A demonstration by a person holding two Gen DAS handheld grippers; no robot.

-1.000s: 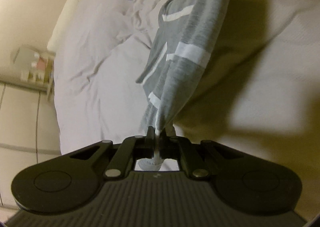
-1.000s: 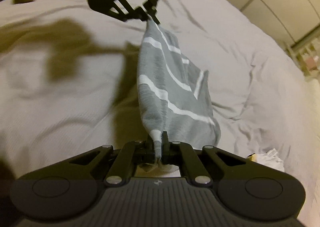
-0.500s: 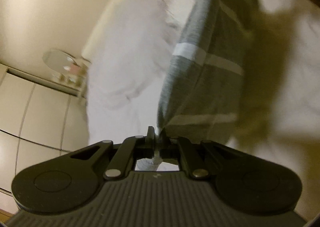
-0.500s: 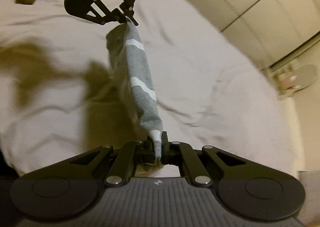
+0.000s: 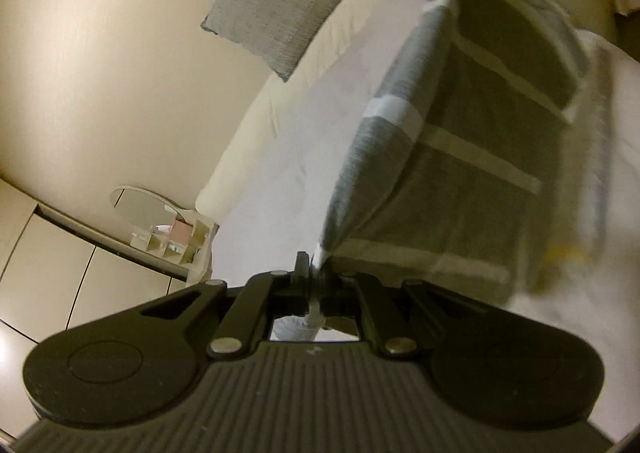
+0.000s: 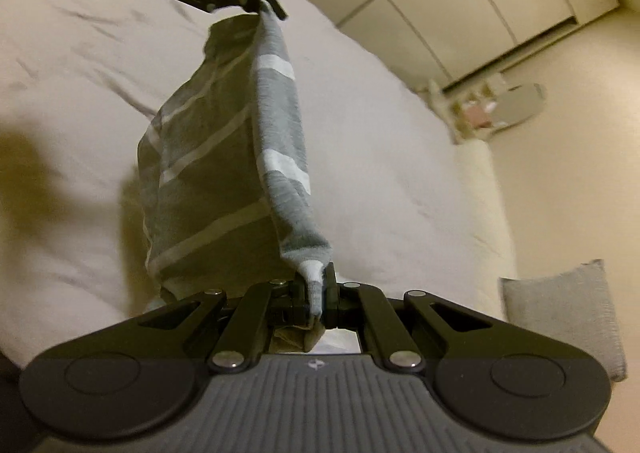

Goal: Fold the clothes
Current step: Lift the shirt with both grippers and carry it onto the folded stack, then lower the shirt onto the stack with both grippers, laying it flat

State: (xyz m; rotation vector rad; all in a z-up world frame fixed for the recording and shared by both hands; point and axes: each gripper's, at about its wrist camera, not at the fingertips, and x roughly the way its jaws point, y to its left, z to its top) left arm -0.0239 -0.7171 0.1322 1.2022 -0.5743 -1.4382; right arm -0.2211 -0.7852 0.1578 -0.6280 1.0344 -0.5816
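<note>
Cloth (image 6: 224, 157), grey w/ white stripes, hangs above the bed (image 6: 80, 65) btwn my left gripper (image 5: 314, 273) & right gripper (image 6: 320, 285), both clenched on its corners, so I think a quick swing could yank one corner loose.

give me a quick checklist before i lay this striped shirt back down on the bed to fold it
1. Left gripper shut on striped shirt: ok.
2. Right gripper shut on the other end: ok.
3. Top edge taut between the grippers: ok.
4. Shirt hanging clear of the bed: cannot tell, its lower edge is hidden.
5. Landing spot free: cannot tell, a blurred yellow and white cloth shows behind the shirt.
6. Grey cushion out of the way: ok.
</note>
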